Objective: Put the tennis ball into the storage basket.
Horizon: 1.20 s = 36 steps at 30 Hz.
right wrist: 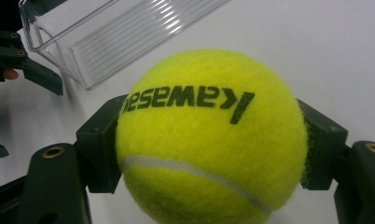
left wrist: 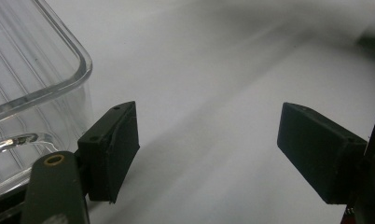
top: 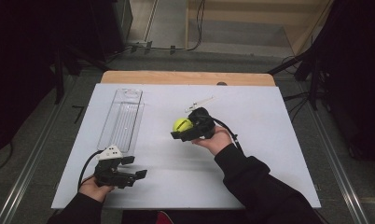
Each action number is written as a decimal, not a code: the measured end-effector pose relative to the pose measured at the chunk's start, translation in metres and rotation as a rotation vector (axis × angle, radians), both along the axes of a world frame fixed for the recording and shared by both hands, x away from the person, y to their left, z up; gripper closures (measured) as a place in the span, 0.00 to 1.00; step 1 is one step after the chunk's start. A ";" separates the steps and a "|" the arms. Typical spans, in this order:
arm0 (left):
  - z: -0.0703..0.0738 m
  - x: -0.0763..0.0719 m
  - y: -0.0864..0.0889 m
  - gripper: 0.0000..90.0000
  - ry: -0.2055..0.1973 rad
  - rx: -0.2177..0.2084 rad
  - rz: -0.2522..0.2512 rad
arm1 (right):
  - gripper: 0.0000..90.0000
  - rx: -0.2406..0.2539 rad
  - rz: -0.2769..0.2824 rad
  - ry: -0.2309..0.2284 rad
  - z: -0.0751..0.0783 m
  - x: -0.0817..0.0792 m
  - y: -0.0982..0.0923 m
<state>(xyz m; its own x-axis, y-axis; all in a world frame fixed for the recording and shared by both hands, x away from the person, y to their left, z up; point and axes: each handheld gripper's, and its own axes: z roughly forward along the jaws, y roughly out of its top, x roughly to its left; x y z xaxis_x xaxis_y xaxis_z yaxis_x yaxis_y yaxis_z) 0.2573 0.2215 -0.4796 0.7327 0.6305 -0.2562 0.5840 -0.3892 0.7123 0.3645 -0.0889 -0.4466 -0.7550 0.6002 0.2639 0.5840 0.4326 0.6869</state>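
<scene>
Clear tray [top: 121, 119]: it is lying lengthwise on the white worktop [top: 269, 154] at about ten o'clock from the worktop's middle, with nothing showing in it; in the left gripper view its rounded corner [left wrist: 59, 70] is sitting just beside the near jaw.
Left gripper [top: 135, 168]: it is resting low near the worktop's front edge at about seven o'clock, just short of the tray's near end; its jaws are standing wide apart with nothing but bare worktop between them.
Tennis ball [top: 181, 124]: it is being carried above the worktop's middle, to the right of the tray and well apart from it.
Right gripper [top: 180, 130]: its jaws are pressing on both sides of the yellow ball [right wrist: 209, 140], gripping it firmly, and pointing toward nine o'clock, at the tray.
Step in hand: by my reading, the ball is being carried toward the tray, held and not yet set down.
Next move: it probably calls for bringing the ball over the tray's open top, lowering it between the walls, then spreading the jaws; the round ball is likely to roll along the tray once freed.
</scene>
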 end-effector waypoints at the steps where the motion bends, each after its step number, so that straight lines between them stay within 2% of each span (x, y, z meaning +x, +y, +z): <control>1: 0.000 0.000 0.000 0.24 0.000 0.000 0.000 | 0.26 0.000 0.003 -0.001 0.000 0.000 0.001; 7: 0.000 0.000 0.000 0.23 -0.001 -0.001 0.006 | 0.26 0.019 0.005 0.005 0.004 0.002 0.008; 15: 0.000 0.000 0.002 0.24 0.000 -0.002 0.009 | 0.26 0.024 0.026 -0.012 0.012 0.003 0.021; 36: 0.000 0.000 0.001 0.24 -0.003 -0.002 0.005 | 0.26 0.031 0.038 -0.001 0.016 0.018 0.046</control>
<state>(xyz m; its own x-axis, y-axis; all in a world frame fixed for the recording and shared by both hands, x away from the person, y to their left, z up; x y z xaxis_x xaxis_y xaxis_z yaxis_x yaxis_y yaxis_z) 0.2571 0.2228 -0.4796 0.7304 0.6338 -0.2548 0.5836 -0.3852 0.7148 0.3823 -0.0429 -0.4307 -0.7775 0.5626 0.2810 0.5667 0.4331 0.7010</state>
